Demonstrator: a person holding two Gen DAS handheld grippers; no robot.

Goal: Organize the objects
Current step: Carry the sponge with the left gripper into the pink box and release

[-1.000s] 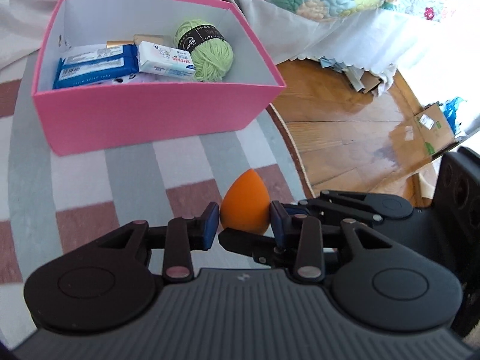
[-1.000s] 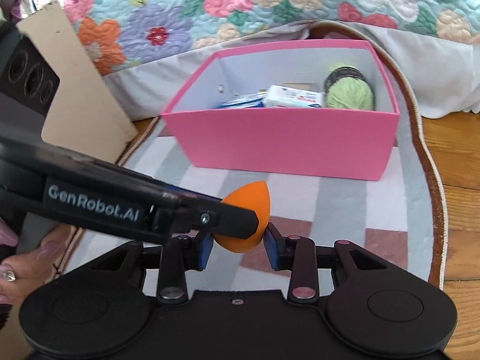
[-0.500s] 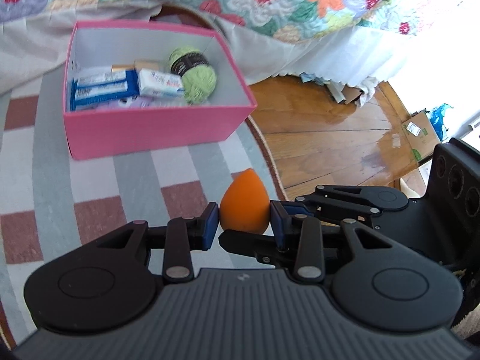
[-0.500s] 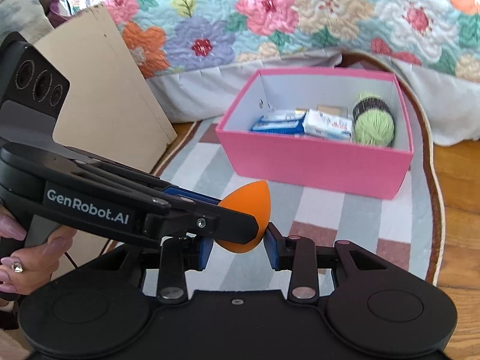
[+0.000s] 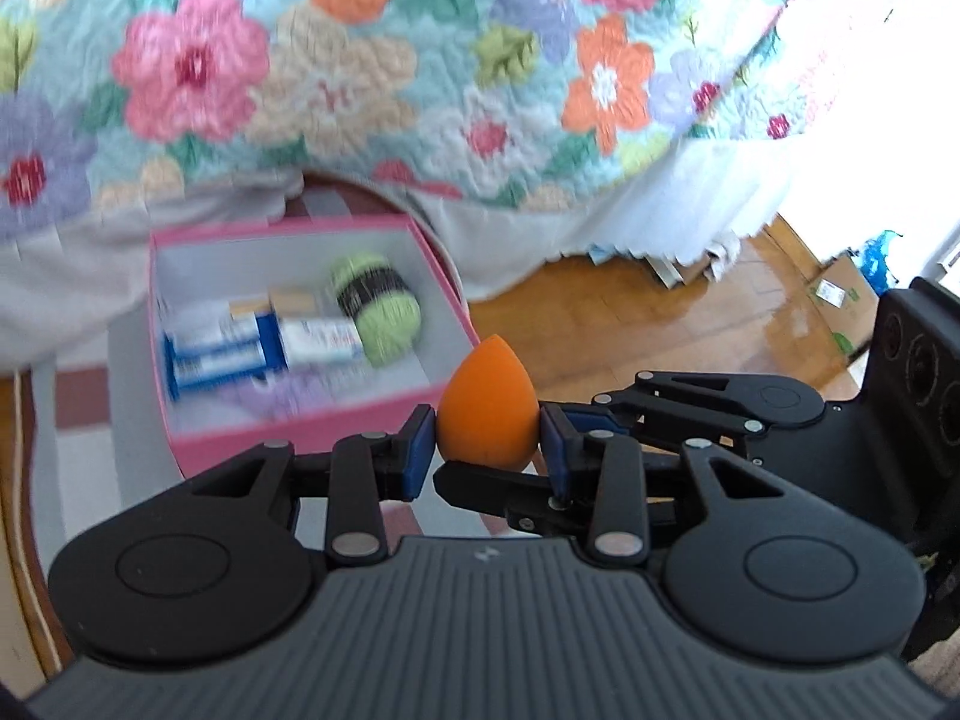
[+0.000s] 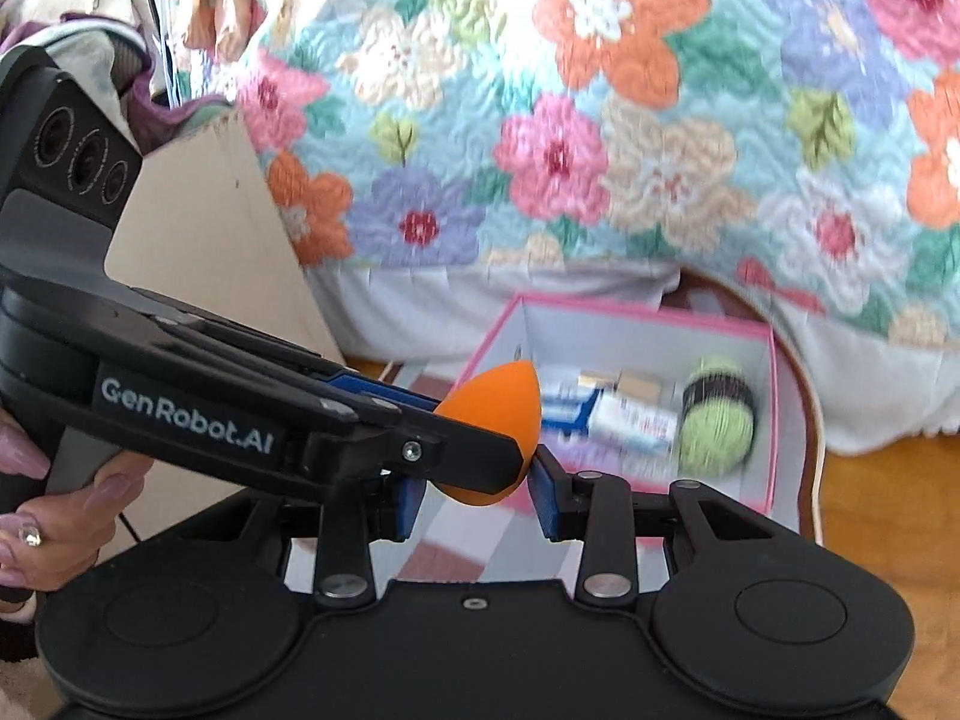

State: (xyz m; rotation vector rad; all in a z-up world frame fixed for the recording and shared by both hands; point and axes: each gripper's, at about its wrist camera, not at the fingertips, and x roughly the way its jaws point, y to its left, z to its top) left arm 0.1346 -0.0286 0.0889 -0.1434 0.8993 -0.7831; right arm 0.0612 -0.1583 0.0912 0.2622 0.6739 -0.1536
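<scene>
An orange egg-shaped sponge [image 5: 487, 405] is held in the air between both grippers. My left gripper [image 5: 487, 444] is shut on it; its pads press the sponge's sides. My right gripper [image 6: 474, 492] also closes on the sponge [image 6: 501, 402] from a crossing angle, with the left gripper's finger [image 6: 456, 450] lying across it. Beyond stands an open pink box [image 5: 180, 420], also in the right wrist view [image 6: 774, 420]. It holds a green yarn ball [image 5: 381, 315], blue-and-white packets [image 5: 240, 348] and small cartons.
The box stands on a striped grey, white and red rug [image 5: 78, 468] with wooden floor [image 5: 600, 324] to its right. A flowered quilt [image 6: 600, 150] hangs behind the box. A cardboard sheet [image 6: 198, 228] leans at the left, a cardboard box [image 5: 840, 300] at the right.
Both grippers have risen with the sponge and tilted up. The box now looks smaller and lower, and the quilt fills the upper part of both views.
</scene>
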